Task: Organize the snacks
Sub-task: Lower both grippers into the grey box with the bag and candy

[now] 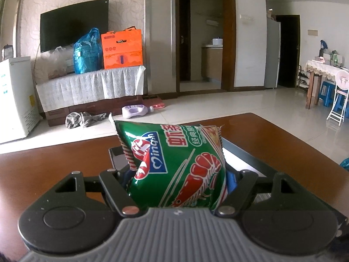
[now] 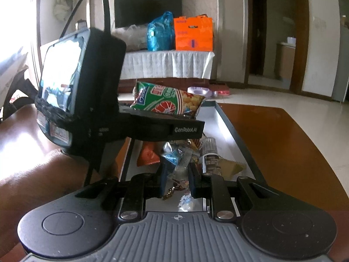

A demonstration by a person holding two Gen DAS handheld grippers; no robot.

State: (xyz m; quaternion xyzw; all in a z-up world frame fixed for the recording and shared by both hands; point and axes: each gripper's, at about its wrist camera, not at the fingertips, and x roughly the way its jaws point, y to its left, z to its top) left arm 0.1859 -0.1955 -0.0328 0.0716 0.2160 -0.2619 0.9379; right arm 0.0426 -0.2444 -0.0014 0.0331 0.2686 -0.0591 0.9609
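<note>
My left gripper point(image 1: 177, 179) is shut on a green shrimp-chip bag point(image 1: 174, 163) and holds it above the far part of a dark-rimmed white tray point(image 1: 242, 155). In the right wrist view the left gripper point(image 2: 165, 128) holds the same bag point(image 2: 168, 101) over the tray point(image 2: 229, 128). My right gripper point(image 2: 176, 179) hangs over the tray's near end, its fingers narrowly apart around small wrapped snacks point(image 2: 176, 163); whether it grips one is unclear. An orange packet point(image 2: 148, 156), a clear ridged pack point(image 2: 209, 152) and a yellow-green packet point(image 2: 229, 166) lie in the tray.
The tray lies on a brown wooden table point(image 2: 283, 144). A brown sofa arm point(image 2: 26, 131) is on the left. Beyond the table are a tiled floor, a TV stand point(image 1: 91, 87) with bags, and a purple bottle point(image 1: 135, 111) on the floor.
</note>
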